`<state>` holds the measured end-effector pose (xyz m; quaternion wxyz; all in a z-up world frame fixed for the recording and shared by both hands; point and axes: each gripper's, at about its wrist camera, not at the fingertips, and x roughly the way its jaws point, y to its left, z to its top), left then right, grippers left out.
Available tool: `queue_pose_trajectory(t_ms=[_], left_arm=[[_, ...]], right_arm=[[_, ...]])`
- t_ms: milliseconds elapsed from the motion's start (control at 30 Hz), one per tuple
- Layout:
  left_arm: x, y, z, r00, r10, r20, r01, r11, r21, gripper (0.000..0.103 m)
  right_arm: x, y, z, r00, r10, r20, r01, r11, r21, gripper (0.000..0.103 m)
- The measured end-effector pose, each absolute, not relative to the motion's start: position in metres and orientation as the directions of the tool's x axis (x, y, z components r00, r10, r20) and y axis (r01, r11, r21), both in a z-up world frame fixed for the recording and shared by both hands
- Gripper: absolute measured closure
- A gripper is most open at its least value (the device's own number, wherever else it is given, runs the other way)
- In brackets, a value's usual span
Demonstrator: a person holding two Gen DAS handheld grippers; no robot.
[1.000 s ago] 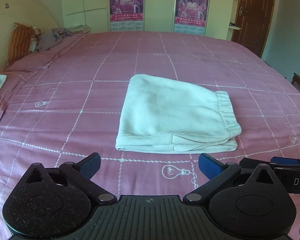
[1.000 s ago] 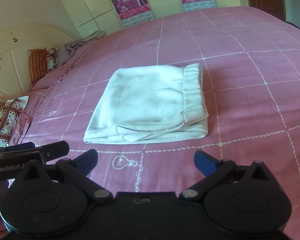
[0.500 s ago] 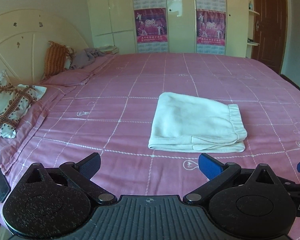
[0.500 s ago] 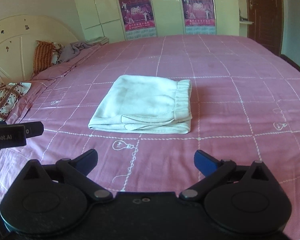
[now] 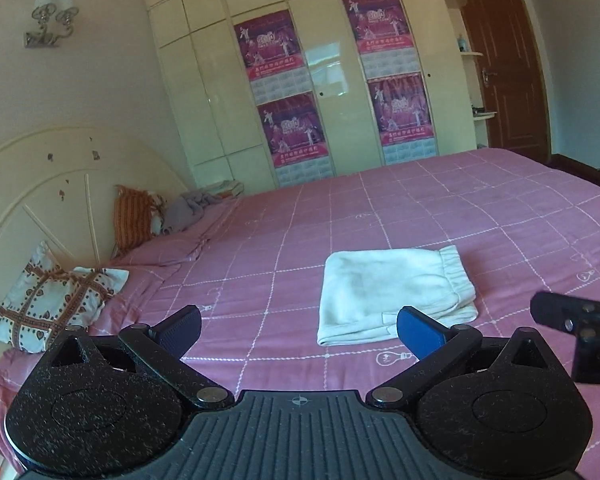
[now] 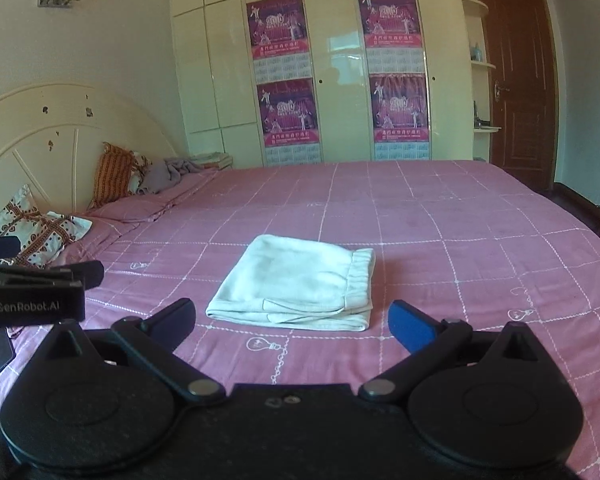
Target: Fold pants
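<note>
The white pants [image 5: 392, 292] lie folded into a flat rectangle on the pink bed [image 5: 440, 208], waistband to the right; they also show in the right wrist view [image 6: 296, 284]. My left gripper [image 5: 300, 326] is open and empty, held back from the pants near the bed's front edge. My right gripper [image 6: 292, 318] is open and empty, also back from the pants and facing them. Each gripper's body shows at the edge of the other's view.
Patterned pillows [image 5: 52, 300] and an orange cushion [image 5: 134, 220] lie at the headboard [image 5: 40, 184] on the left. A wardrobe with posters [image 6: 340, 64] stands behind the bed, a brown door [image 6: 516, 80] at the right. A dark phone [image 6: 2, 350] lies at the bed's left edge.
Both grippers have pulled back and up from the folded pants, which now look smaller and farther away. The pants have not moved.
</note>
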<state>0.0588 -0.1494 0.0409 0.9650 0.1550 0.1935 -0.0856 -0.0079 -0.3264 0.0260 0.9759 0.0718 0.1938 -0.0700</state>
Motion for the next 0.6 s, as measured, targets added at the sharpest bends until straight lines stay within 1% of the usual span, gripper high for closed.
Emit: queue_pose_trajectory(t_ms=[67,167,233,333,467,600], left_arm=[[0.051,-0.151,0.043,0.894,-0.132,-0.428,0.248,0.941,0.229,0.0],[0.05,-0.153,0.039,0.876,-0.133,-0.464,0.253,0.945,0.208,0.0],[0.051,-0.153,0.037,0.869,-0.125,-0.479,0.249,0.947,0.204,0.0],[0.054,-0.15,0.036,0.851,-0.138,-0.507,0.25,0.955,0.159,0.0],[0.059,-0.153,0.032,0.836,-0.154,-0.527,0.257,0.958,0.128,0.0],[0.061,-0.157,0.03,0.835,-0.167,-0.525,0.267,0.956,0.121,0.0]], right_arm=[[-0.014,-0.327,0.031,0.925,-0.12,-0.361,0.175,0.977,0.122,0.0],[-0.013,-0.329,0.035,0.919,-0.147,-0.366,0.197,0.975,0.102,0.0],[-0.012,-0.332,0.034,0.918,-0.146,-0.368,0.204,0.971,0.122,0.0],[-0.011,-0.33,0.034,0.912,-0.154,-0.379,0.213,0.97,0.118,0.0],[-0.015,-0.325,0.036,0.916,-0.189,-0.354,0.229,0.971,0.072,0.0],[-0.019,-0.327,0.04,0.919,-0.212,-0.332,0.25,0.965,0.076,0.0]])
